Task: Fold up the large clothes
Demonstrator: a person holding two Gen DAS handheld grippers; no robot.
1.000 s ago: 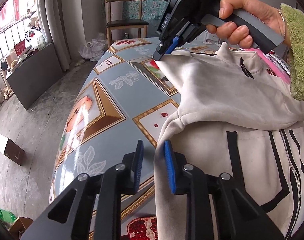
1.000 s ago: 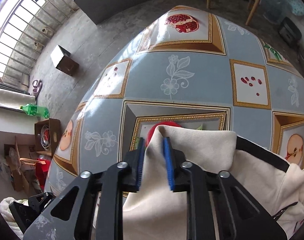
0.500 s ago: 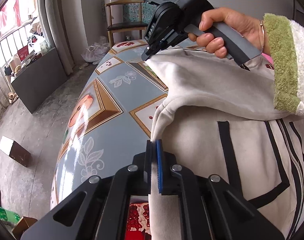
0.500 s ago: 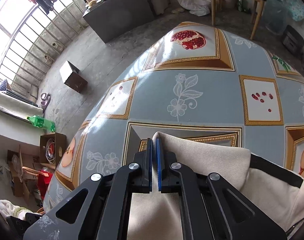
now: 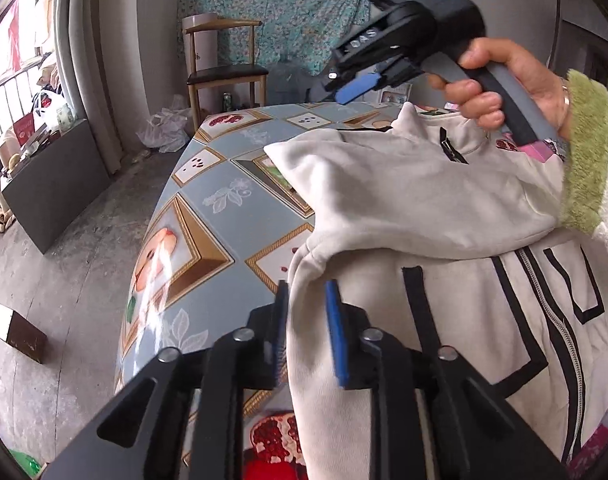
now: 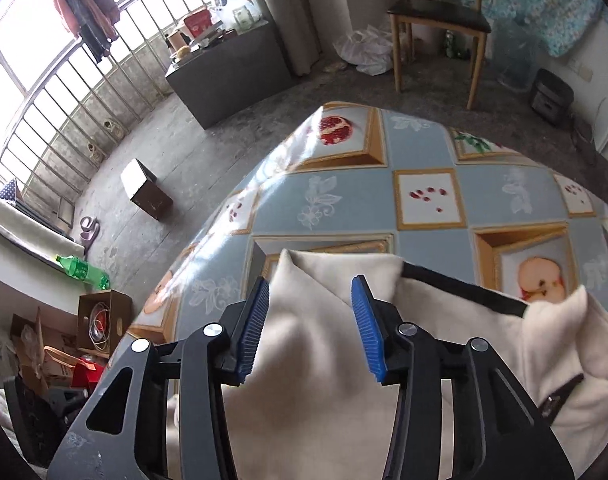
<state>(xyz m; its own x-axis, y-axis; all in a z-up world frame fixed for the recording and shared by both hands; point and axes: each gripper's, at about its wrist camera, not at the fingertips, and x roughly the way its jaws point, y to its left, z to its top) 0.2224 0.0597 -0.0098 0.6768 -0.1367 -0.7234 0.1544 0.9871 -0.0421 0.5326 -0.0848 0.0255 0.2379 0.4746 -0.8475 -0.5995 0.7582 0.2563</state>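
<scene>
Lived-in home, plain room. Table [image 6: 483,184] under glossy fruit-print oilcloth. Wooden chair [image 6: 435,20] by floral wall hanging [image 5: 272,20]. Bare concrete floor [image 6: 144,136], cardboard boxes [image 6: 104,320], green plastic bottle [image 6: 82,270], slippers [image 6: 88,227]. Barred window [image 6: 64,88], clothes hanging on rail [image 6: 86,4]. Low grey cabinet [image 6: 224,76] piled with household clutter.

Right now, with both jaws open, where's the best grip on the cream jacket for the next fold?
Probably the folded left edge of the cream jacket, near the sleeve bend. It lies as a thin doubled layer at the tablecloth side, already between the left gripper jaws. Come in from the table's left, low and along the edge.
</scene>
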